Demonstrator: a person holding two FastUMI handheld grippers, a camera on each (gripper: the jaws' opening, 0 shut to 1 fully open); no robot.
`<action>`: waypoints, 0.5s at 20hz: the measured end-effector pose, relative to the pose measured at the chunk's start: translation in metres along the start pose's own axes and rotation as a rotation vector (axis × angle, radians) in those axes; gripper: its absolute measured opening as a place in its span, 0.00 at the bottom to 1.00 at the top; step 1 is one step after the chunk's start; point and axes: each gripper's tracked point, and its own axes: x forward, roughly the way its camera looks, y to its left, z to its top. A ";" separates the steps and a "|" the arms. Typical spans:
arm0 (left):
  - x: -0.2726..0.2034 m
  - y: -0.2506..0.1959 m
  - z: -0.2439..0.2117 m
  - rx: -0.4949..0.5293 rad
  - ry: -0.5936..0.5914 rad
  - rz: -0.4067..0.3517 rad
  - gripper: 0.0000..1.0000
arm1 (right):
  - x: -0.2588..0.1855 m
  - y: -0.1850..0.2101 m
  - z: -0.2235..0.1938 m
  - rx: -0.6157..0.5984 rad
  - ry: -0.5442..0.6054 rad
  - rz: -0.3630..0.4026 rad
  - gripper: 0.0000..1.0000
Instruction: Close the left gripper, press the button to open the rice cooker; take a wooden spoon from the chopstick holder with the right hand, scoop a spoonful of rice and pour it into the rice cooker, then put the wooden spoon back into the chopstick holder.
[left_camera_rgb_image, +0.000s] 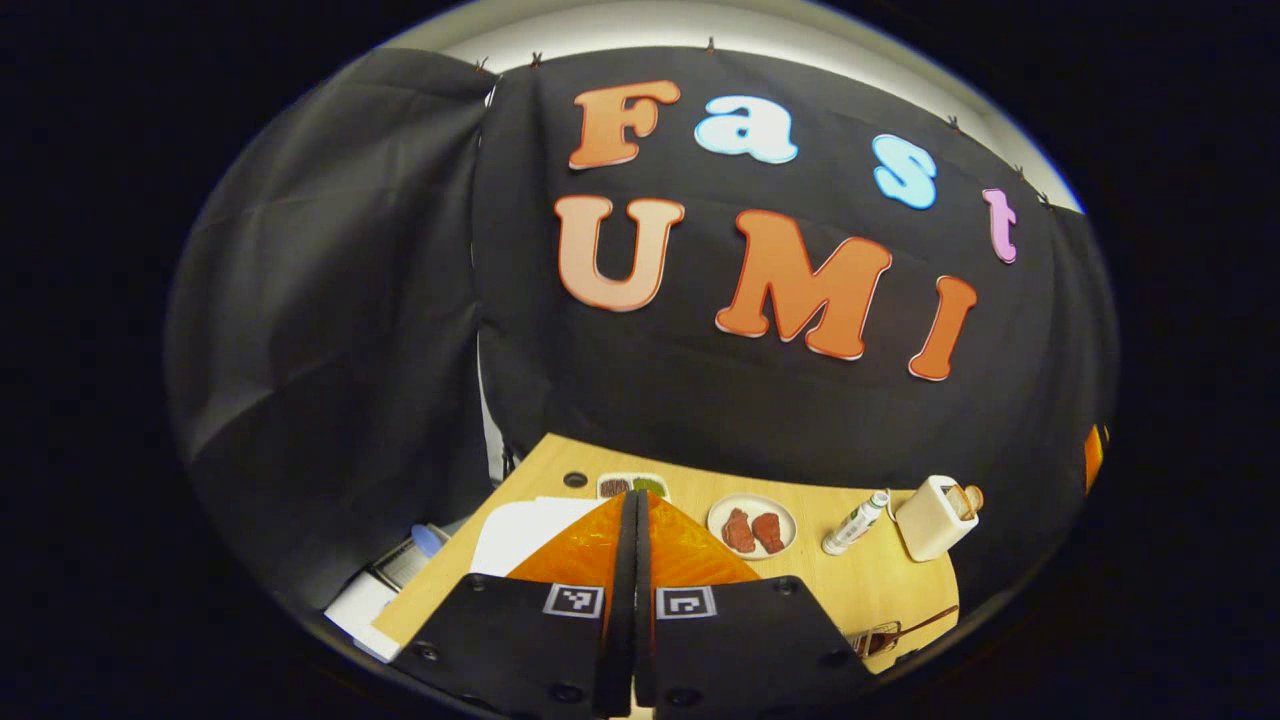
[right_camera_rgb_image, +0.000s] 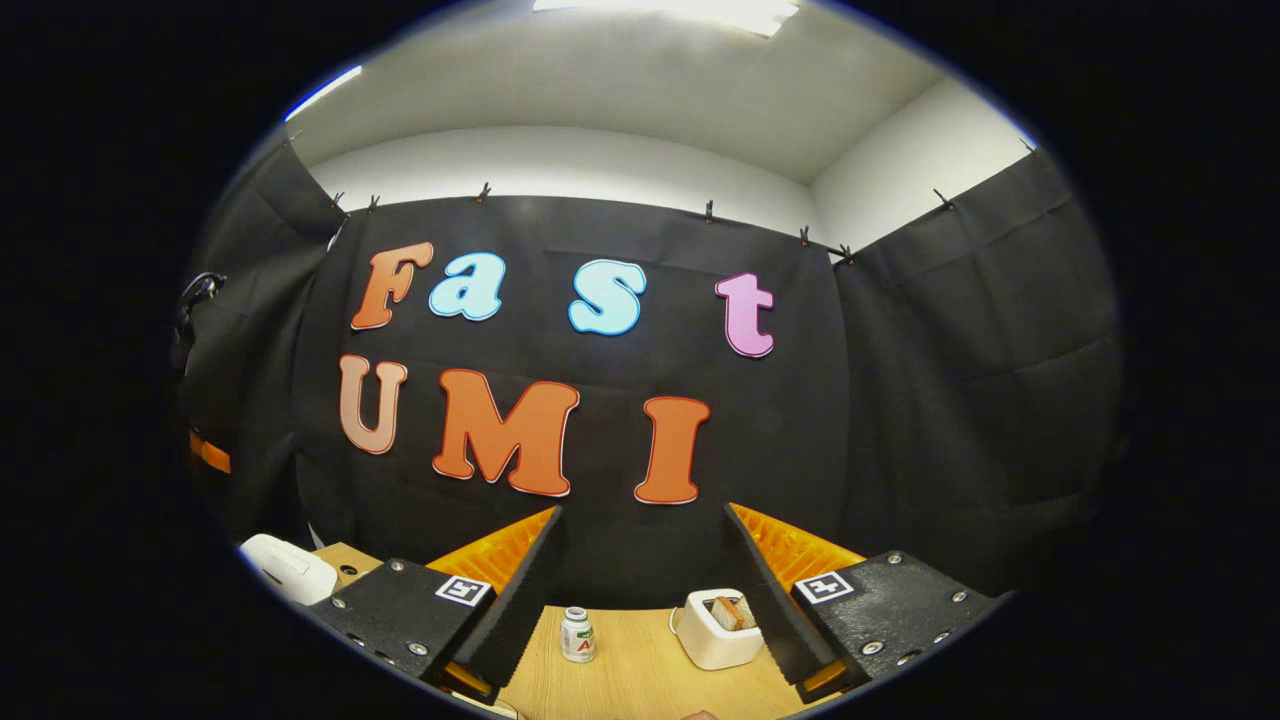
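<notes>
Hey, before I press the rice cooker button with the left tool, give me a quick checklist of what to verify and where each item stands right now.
1. Left tool shut for pressing: ok, its fingers meet.
2. Button in sight: cannot tell; the white appliance is partly hidden behind the left tool.
3. Lid state: cannot tell from the white appliance's edge in the right gripper view.
4. Right tool open and empty for the spoon: ok.
5. Wooden spoon located: ok, low at the table's right edge; whether it sits in a holder, cannot tell.
</notes>
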 end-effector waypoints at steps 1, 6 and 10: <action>0.007 0.001 -0.012 -0.028 0.052 -0.013 0.06 | -0.002 -0.001 -0.004 -0.005 0.012 -0.007 0.95; 0.039 0.011 -0.069 -0.182 0.289 -0.059 0.06 | -0.014 -0.009 -0.027 -0.033 0.073 -0.043 0.95; 0.060 0.031 -0.121 -0.267 0.466 -0.041 0.06 | -0.022 -0.006 -0.050 -0.039 0.127 -0.056 0.95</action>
